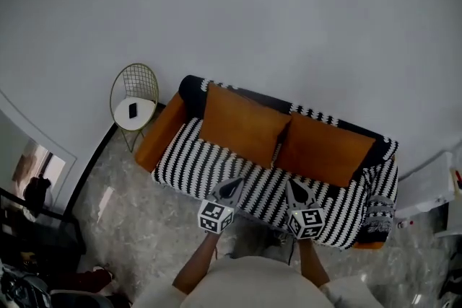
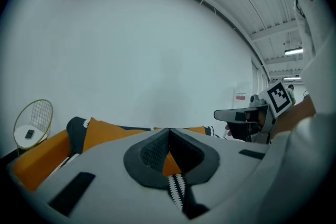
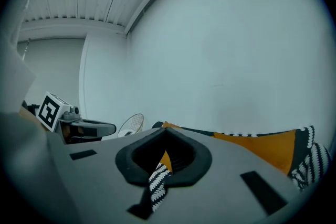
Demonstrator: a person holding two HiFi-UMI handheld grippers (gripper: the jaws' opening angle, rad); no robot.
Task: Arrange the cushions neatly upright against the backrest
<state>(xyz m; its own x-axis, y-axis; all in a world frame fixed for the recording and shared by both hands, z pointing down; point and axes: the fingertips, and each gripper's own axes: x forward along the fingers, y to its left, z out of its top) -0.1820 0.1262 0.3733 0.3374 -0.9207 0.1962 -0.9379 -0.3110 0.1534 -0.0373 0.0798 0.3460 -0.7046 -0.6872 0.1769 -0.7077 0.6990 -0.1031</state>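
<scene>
Head view: two orange cushions, the left cushion (image 1: 242,125) and right cushion (image 1: 328,149), stand upright on the sofa (image 1: 188,166) against its backrest, just beyond the left tool (image 1: 229,189) and right tool (image 1: 297,192). Arranging looks finished; next, perhaps only a check. Left gripper view: jaws pressed together, empty. Right gripper view: jaws likewise closed, nothing held.

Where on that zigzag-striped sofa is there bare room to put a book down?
The black-and-white striped seat is bare along its front, ahead of the left orange cushion and the right orange cushion. The back is crowded with both; the small round white side table already holds a dark flat object.
</scene>
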